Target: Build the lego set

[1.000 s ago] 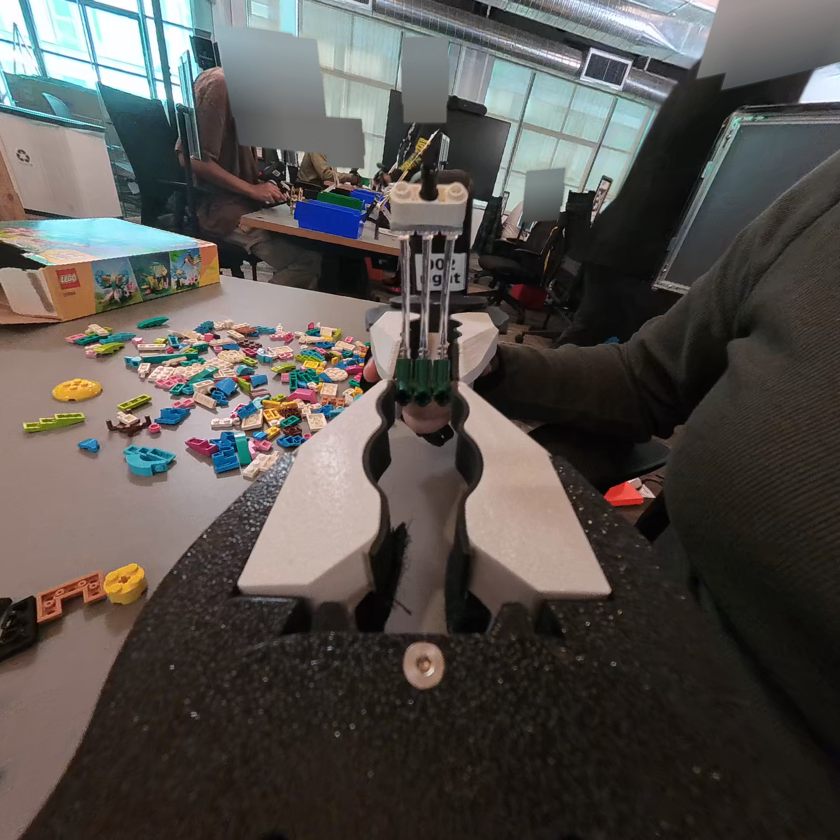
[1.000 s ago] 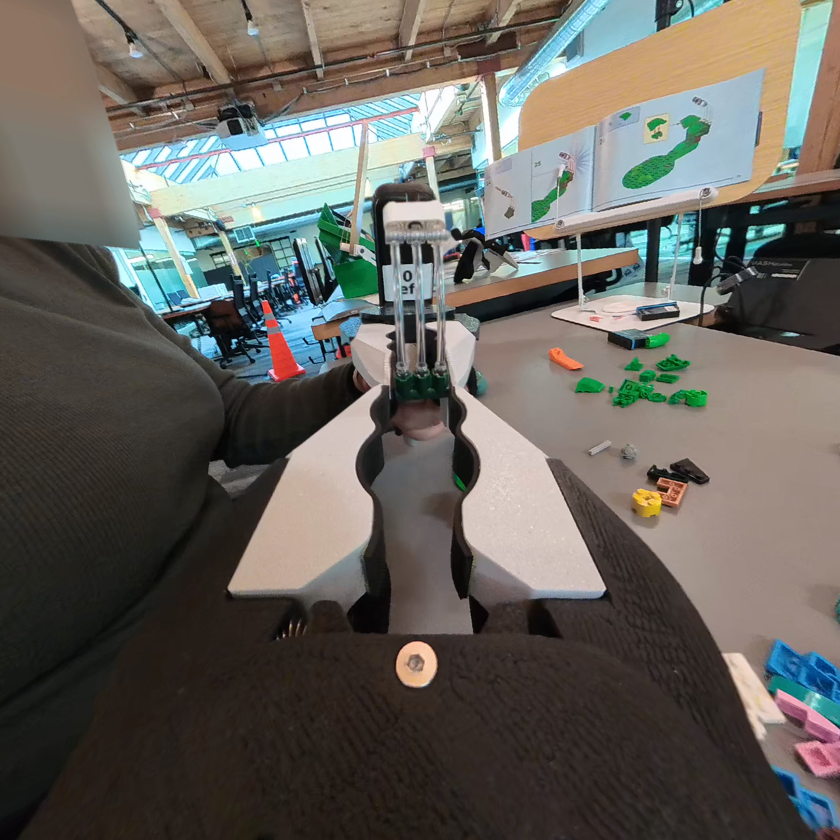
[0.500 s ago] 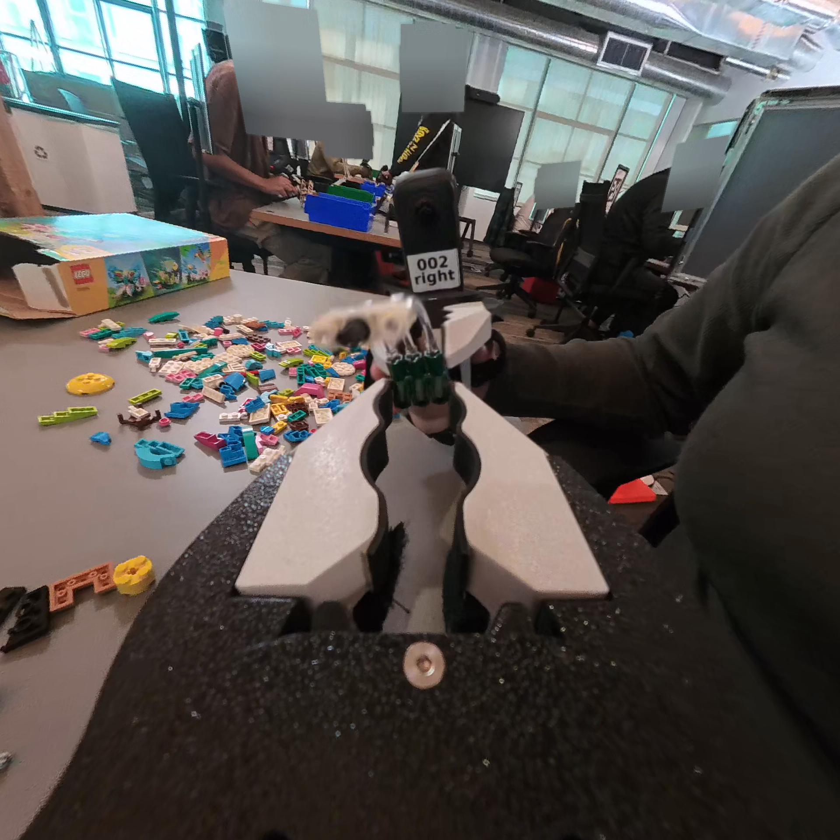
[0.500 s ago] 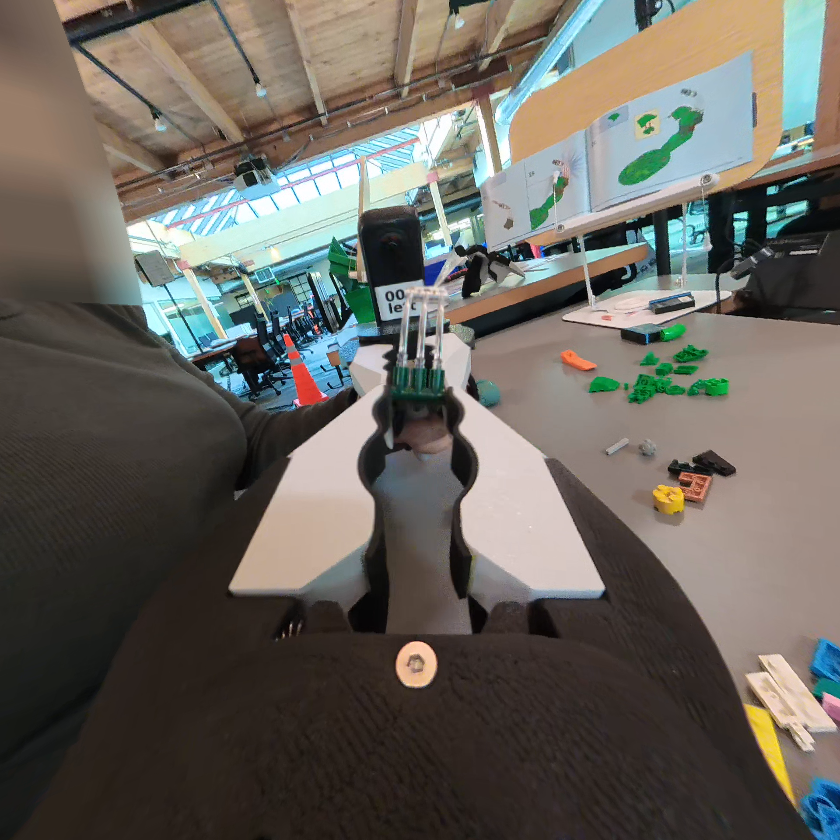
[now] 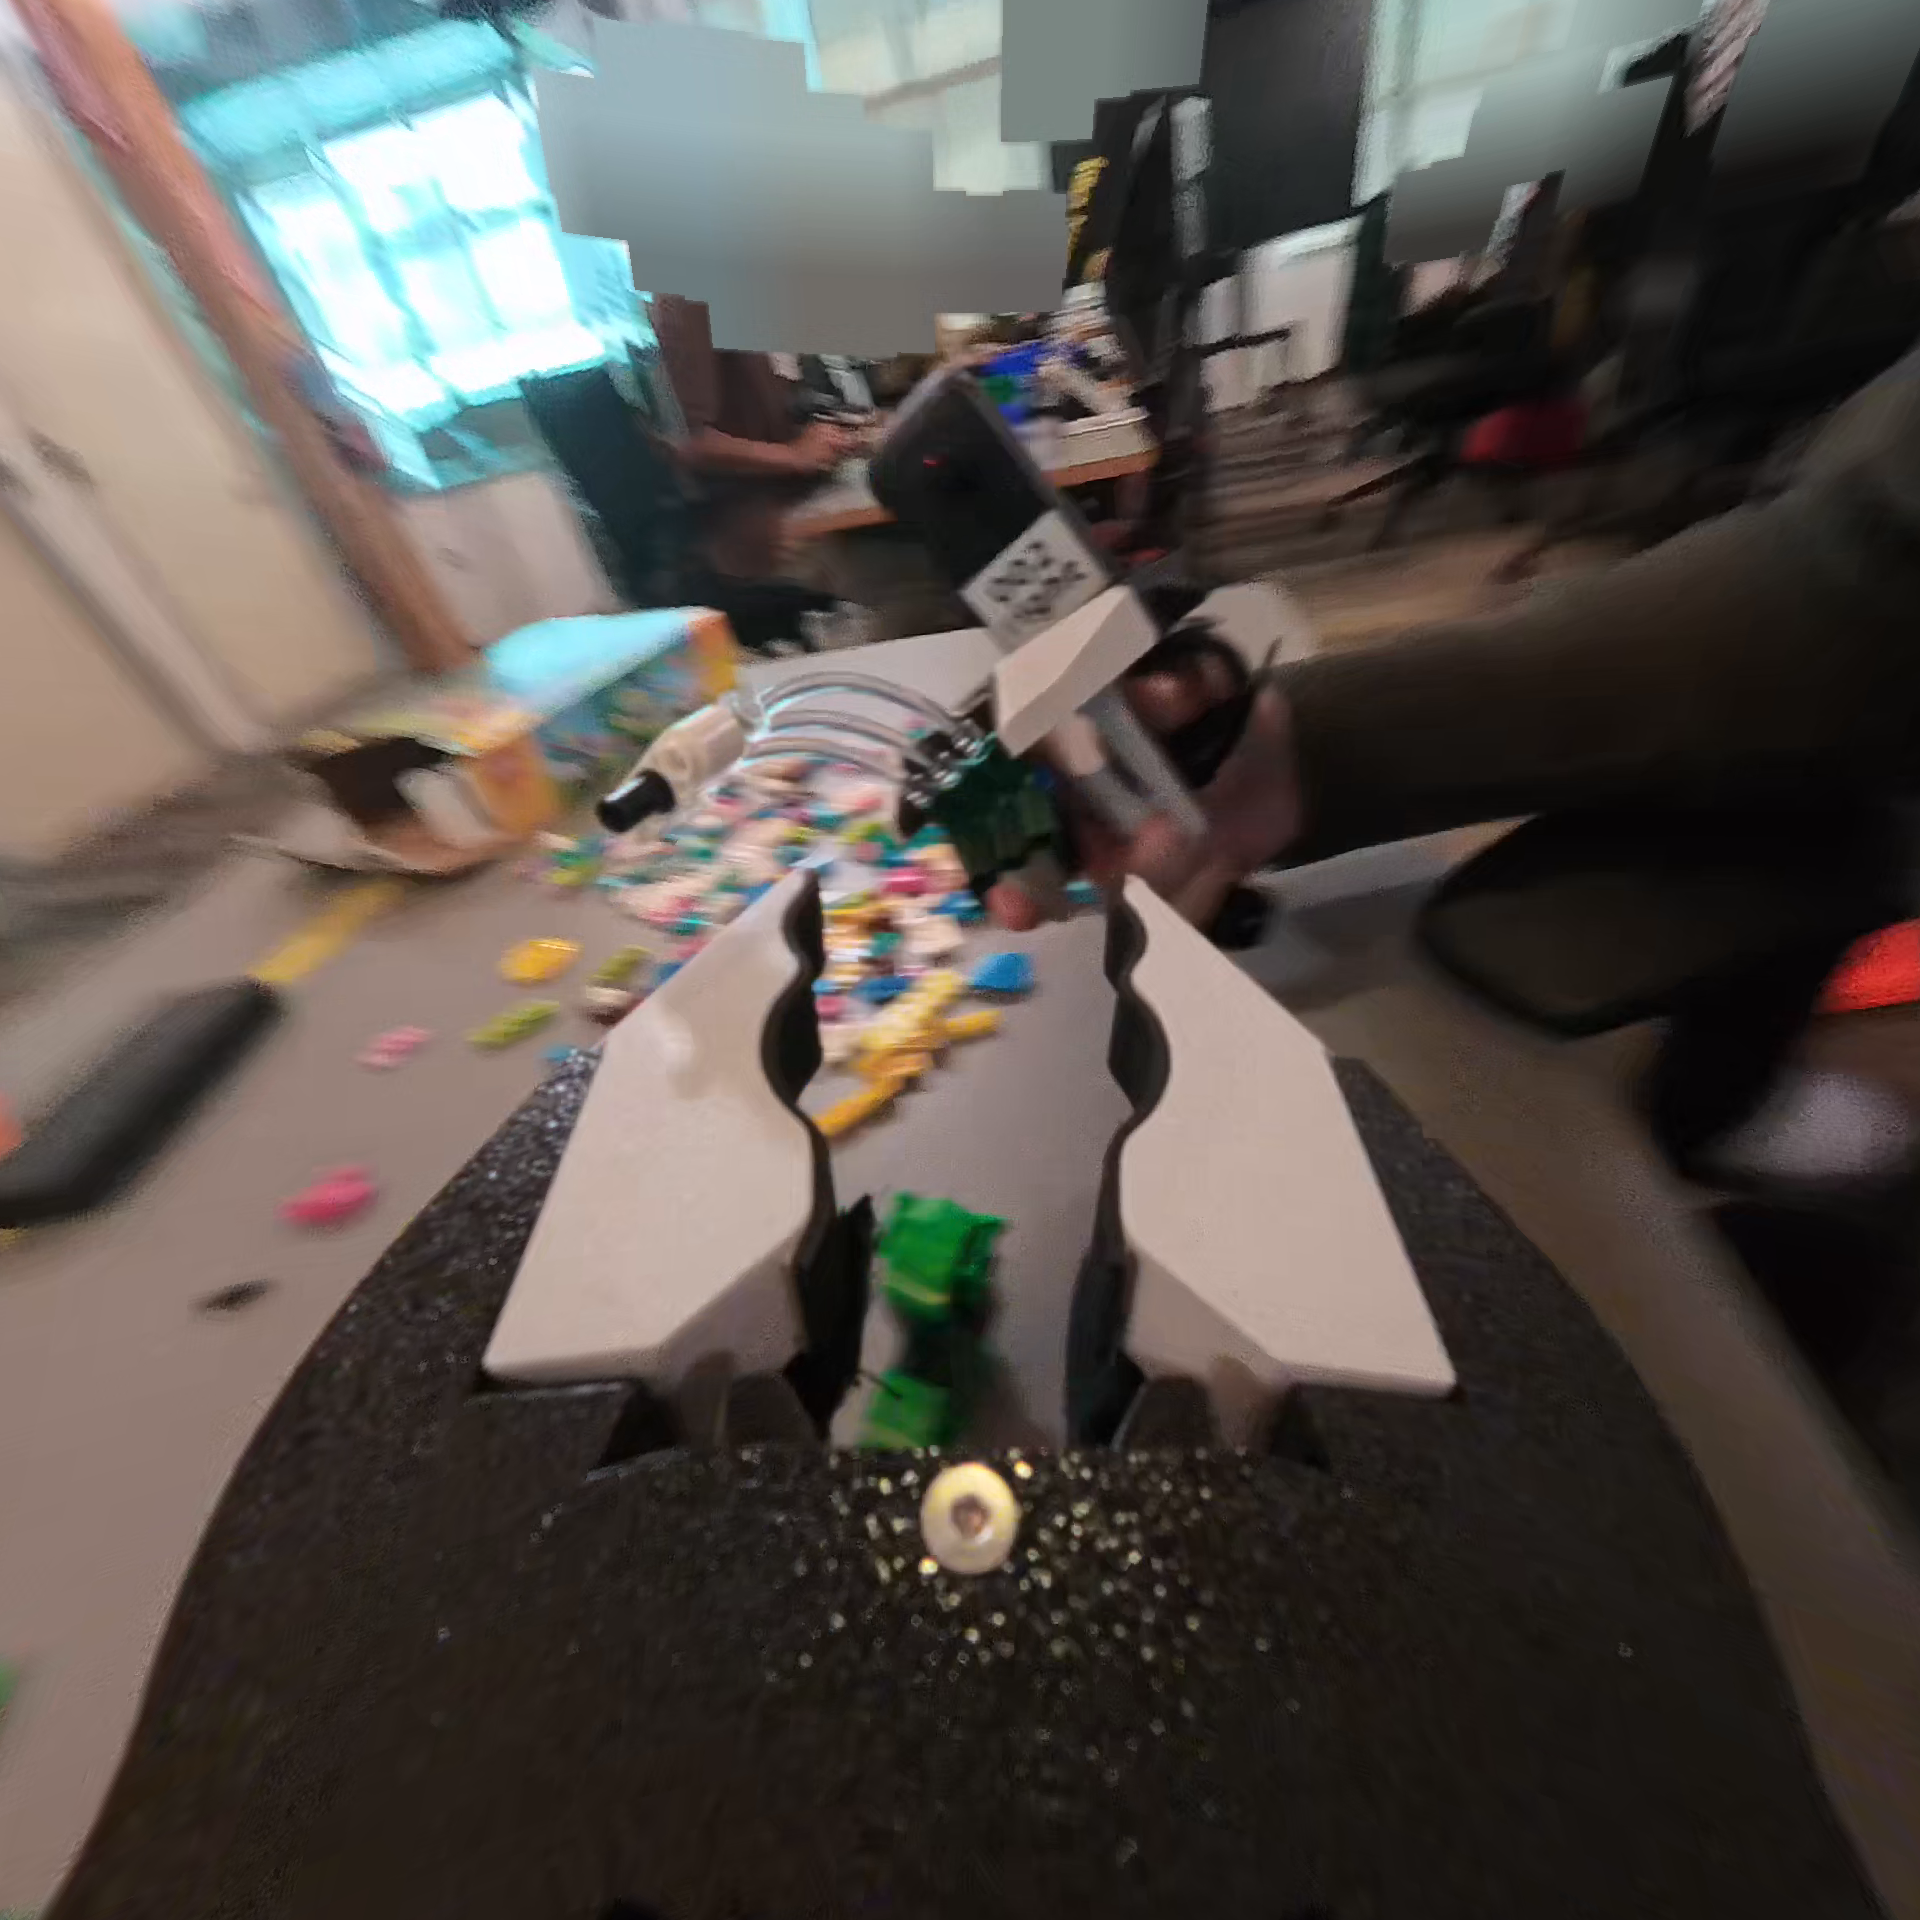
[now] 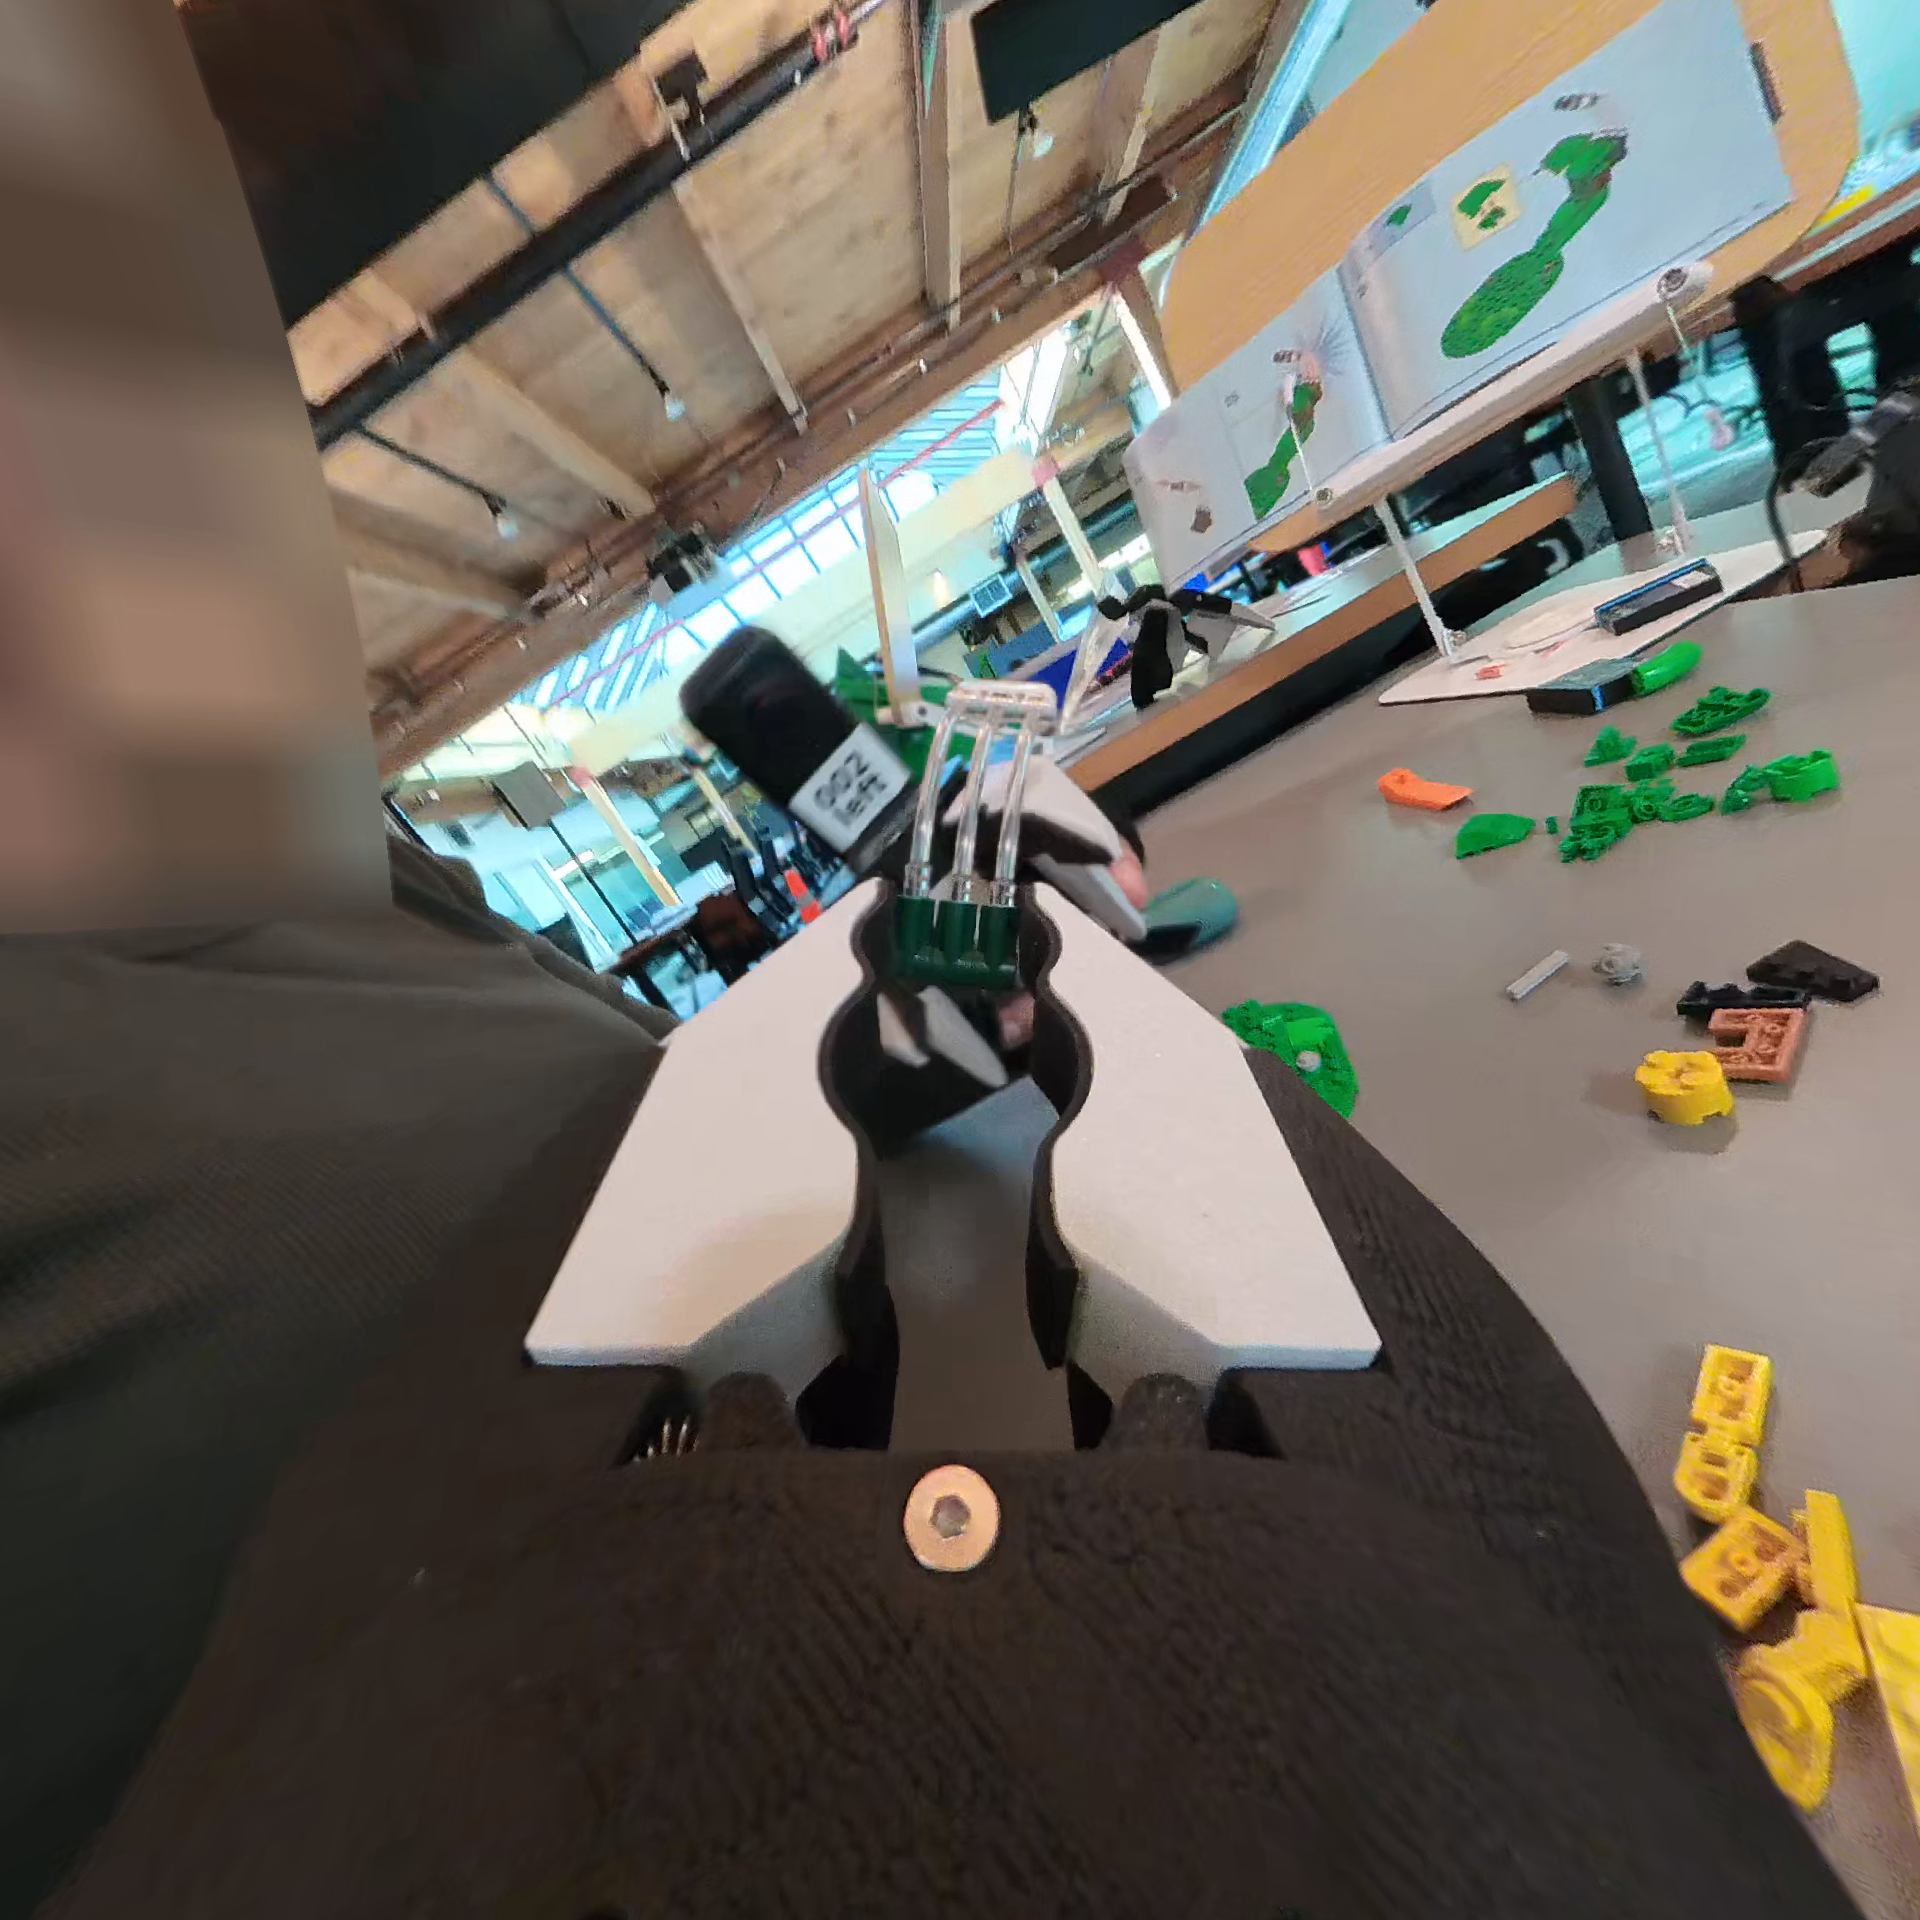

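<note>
Stalk piece (image 6: 961,831), dark green base w/ three clear rods up to a white cap, sits clamped at its base in right tool (image 6: 956,951) at 12 o'clock above tabletop (image 6: 1455,1143); left tool (image 5: 961,914) spread apart, empty; prob. light, rods bendy, so grip base only.

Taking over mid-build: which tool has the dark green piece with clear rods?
The right tool, shut on the dark green piece at its tips. The left tool is open and grips nothing.
</note>
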Tool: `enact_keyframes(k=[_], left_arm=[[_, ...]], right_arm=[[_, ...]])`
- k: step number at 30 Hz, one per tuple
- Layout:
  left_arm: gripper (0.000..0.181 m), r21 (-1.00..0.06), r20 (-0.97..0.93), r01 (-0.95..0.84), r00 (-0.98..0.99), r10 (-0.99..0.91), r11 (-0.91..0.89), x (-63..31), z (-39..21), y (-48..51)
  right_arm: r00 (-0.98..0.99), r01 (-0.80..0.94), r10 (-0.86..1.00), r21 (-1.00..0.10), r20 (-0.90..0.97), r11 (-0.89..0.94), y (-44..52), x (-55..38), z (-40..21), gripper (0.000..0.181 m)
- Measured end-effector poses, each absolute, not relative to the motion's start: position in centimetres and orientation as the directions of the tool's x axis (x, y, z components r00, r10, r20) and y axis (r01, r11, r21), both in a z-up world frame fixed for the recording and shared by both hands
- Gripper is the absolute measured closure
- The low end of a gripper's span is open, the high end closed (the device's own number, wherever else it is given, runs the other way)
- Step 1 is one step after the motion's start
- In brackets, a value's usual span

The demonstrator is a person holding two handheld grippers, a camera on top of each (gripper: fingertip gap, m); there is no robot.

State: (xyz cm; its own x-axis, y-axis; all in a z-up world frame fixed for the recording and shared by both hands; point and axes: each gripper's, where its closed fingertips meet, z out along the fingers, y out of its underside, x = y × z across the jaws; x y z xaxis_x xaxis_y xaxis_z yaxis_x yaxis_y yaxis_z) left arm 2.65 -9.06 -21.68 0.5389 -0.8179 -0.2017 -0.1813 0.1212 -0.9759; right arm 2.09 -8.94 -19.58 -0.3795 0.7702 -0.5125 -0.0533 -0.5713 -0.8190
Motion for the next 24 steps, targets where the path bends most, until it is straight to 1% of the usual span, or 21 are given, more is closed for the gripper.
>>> enact_keyframes(k=[2,3,4,6,8,14,18,24], left_arm=[[0.138,-0.903,-0.426,-0.319,0.595,-0.681,0.287,1.7,-21.5,-8.3],[0.140,-0.866,-0.497,-0.375,0.590,-0.636,0.330,1.7,-21.6,-8.2],[0.140,-0.837,-0.545,-0.405,0.577,-0.608,0.367,1.9,-21.7,-8.4],[0.151,-0.792,-0.610,-0.418,0.575,-0.545,0.446,2.3,-21.1,-8.8],[0.155,-0.749,-0.658,-0.433,0.567,-0.494,0.501,2.6,-20.7,-9.1],[0.170,-0.658,-0.746,-0.512,0.547,-0.381,0.553,3.1,-20.6,-9.1],[0.176,-0.634,-0.764,-0.525,0.538,-0.356,0.567,3.5,-20.6,-9.2],[0.176,-0.593,-0.794,-0.554,0.522,-0.311,0.585,3.5,-20.6,-9.3]], right_arm=[[-0.371,-0.053,0.760,-0.805,-0.533,-0.590,-8.7,2.0,-19.7,0.159],[-0.368,-0.052,0.761,-0.805,-0.534,-0.590,-8.7,1.9,-19.8,0.159],[-0.368,-0.049,0.758,-0.803,-0.539,-0.595,-8.7,1.8,-19.9,0.159],[-0.373,-0.044,0.748,-0.795,-0.549,-0.606,-8.8,1.7,-19.9,0.159],[-0.379,-0.049,0.739,-0.785,-0.557,-0.617,-8.8,1.7,-19.8,0.159],[-0.367,-0.085,0.749,-0.782,-0.552,-0.618,-8.3,1.8,-19.4,0.159],[-0.372,-0.096,0.747,-0.778,-0.551,-0.621,-8.3,1.9,-19.1,0.159],[-0.378,-0.092,0.751,-0.785,-0.542,-0.613,-8.4,2.0,-19.1,0.159]])
